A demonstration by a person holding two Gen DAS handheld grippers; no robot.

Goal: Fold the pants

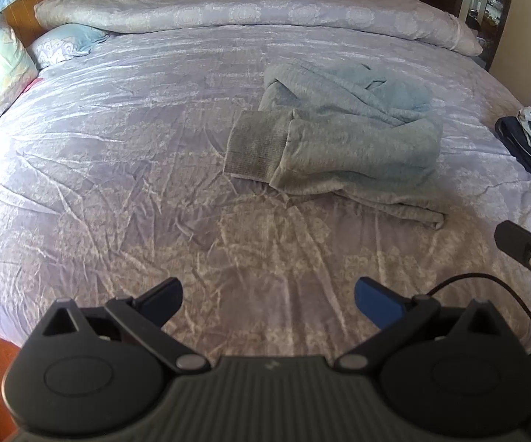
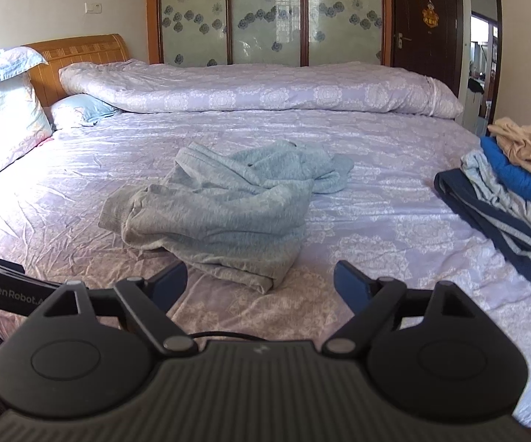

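Rolled quilt (image 2: pixel 258 88) along far bedside — clothes pile (image 2: pixel 516 191) right.

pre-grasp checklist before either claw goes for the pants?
1. Left claw open, nothing between its fingers: ok.
2. Right claw open, nothing between its fingers: ok.
3. Crumpled grey-blue knit pants spread flat for folding: not ok, bunched up.
4. Ribbed cuff exposed as a grab point: ok.
5. Pile of folded clothes apart from the pants: ok.
6. Waistband location: cannot tell.
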